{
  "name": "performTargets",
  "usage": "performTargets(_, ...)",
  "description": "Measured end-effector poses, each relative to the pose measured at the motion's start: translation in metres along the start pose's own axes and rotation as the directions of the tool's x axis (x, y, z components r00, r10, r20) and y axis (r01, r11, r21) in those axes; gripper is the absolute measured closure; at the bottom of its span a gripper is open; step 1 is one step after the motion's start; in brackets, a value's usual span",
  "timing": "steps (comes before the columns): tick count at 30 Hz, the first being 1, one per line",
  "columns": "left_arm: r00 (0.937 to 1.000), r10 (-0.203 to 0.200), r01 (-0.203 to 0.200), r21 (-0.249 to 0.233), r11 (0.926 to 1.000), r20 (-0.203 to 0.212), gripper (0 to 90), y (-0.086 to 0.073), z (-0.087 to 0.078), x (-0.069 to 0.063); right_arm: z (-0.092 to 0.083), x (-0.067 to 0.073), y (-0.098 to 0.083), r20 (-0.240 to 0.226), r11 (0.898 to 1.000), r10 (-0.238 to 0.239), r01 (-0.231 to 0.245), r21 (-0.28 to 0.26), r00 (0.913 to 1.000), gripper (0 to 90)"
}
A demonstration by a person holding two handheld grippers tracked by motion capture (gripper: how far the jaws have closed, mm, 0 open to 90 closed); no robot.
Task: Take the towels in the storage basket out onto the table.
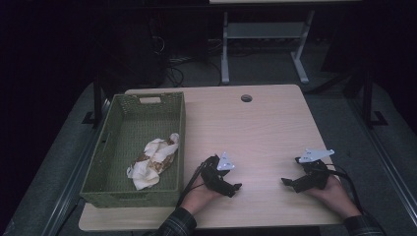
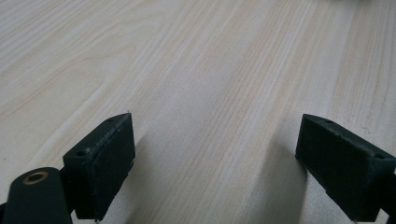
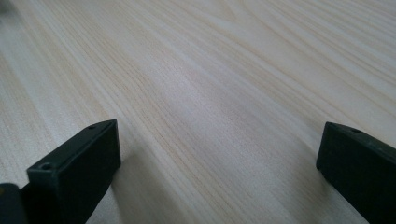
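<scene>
Two grippers, both empty, rest on my side of the wooden table [image 1: 255, 123] as I pause with nothing in hand. At far left, the green woven basket [image 1: 169, 147] sits along the table's left edge, and inside it, toward the near right wall, lies the crumpled cream-and-tan cloth [image 1: 152, 162]; judging by how things stand, it is already where it belongs, which would explain why my hands sit idle. Just right of the basket, my left gripper [image 1: 235, 188] lies low over the bare tabletop, tilted inward, its grey plate up. In the left gripper view its jaws stand wide apart with only wood grain [image 2: 210, 93] between them, gripping nothing. Farther right and well apart from it, my right gripper [image 1: 287, 182] mirrors that pose, pointing inward toward the other; in the right gripper view its jaws are likewise spread wide over plain wood [image 3: 210, 93], with nothing between them. I read this inward, low placement as a resting stance, tools kept near the table and clear of the basket.
</scene>
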State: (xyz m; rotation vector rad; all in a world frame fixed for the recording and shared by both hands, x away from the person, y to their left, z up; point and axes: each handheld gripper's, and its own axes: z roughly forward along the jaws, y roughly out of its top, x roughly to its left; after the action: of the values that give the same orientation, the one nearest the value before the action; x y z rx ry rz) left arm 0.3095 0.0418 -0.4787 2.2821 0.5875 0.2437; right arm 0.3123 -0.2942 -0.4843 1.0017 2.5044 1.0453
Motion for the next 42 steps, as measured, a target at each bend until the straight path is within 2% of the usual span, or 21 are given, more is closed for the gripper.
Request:
performTargets(6, 1.0, 0.0, 0.0, 0.008, 1.0, -0.002, 11.3, 0.001, 0.0, 0.0, -0.001, 0.001, 0.0, 0.001, 1.0, 0.007, -0.007, 0.004, 1.0, 0.0)
performTargets(12, 0.9995, -0.03, 0.029, 0.016, 0.9995, 0.015, 11.4, 0.004, -0.001, -0.001, -0.001, 0.001, 0.0, 0.001, 1.0, 0.007, -0.007, 0.004, 1.0, 0.0)
performTargets(13, 0.9997, -0.02, 0.019, 0.021, 0.9996, 0.017, 11.4, 0.005, -0.002, -0.001, -0.001, 0.001, 0.0, 0.001, 1.0, 0.007, -0.007, 0.004, 1.0, 0.0)
performTargets(15, 0.9995, -0.024, 0.024, 0.027, 0.9994, 0.019, 11.4, 0.006, -0.004, -0.002, -0.001, 0.001, 0.0, 0.001, 1.0, 0.007, -0.007, 0.004, 1.0, 0.0)
performTargets(20, 0.9992, -0.038, 0.038, 0.01, 0.9992, 0.012, 11.4, 0.009, -0.011, 0.0, -0.001, 0.001, 0.0, 0.001, 1.0, 0.007, -0.007, 0.004, 1.0, 0.0)
performTargets(25, 0.9998, -0.018, 0.018, 0.018, 0.9997, 0.01, 11.4, 0.013, -0.014, -0.002, -0.001, 0.001, 0.0, 0.001, 1.0, 0.007, -0.007, 0.004, 1.0, 0.0)
performTargets(28, 0.9995, -0.03, 0.03, 0.007, 0.9995, 0.005, 11.4, 0.015, -0.017, -0.001, -0.001, 0.001, 0.0, 0.001, 1.0, 0.007, -0.007, 0.004, 1.0, 0.0)
performTargets(31, 0.9997, -0.023, 0.023, 0.013, 0.9996, 0.001, 11.8, 0.016, -0.02, -0.002, -0.001, 0.001, 0.0, 0.001, 1.0, 0.007, -0.007, 0.004, 1.0, 0.0)
performTargets(42, 0.9988, -0.045, 0.046, -0.013, 0.9989, 0.016, 12.1, 0.02, -0.025, -0.002, -0.001, 0.001, 0.0, 0.001, 1.0, 0.007, -0.007, 0.004, 1.0, 0.0)
